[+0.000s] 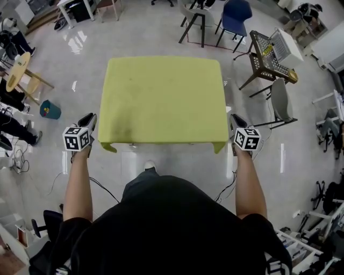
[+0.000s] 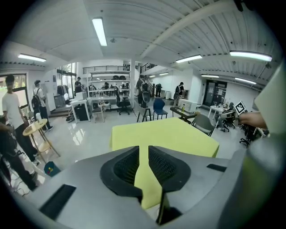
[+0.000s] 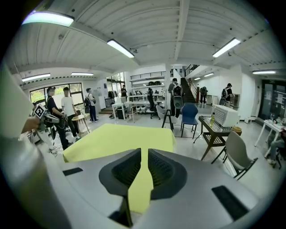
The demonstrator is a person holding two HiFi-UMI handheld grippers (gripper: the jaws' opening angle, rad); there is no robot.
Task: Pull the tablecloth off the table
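A yellow-green tablecloth [image 1: 161, 96] covers the square table in front of me, and its two near corners hang down. My left gripper [image 1: 90, 119] is at the near left corner and my right gripper [image 1: 233, 121] at the near right corner. In the left gripper view a strip of the tablecloth [image 2: 165, 134] runs down the narrow gap of the left gripper [image 2: 143, 154]. The right gripper view shows the same: tablecloth [image 3: 120, 136] lies in the right gripper [image 3: 144, 156]. On both, the jaws stand slightly apart and the pads do not visibly press the cloth.
A grey chair [image 1: 280, 99] and a dark side table with a device [image 1: 269, 53] stand right of the table. A blue chair [image 1: 235, 16] is behind it. A teal bin [image 1: 50, 109] and a round wooden table [image 1: 19, 70] are at left. People [image 2: 9, 107] stand nearby.
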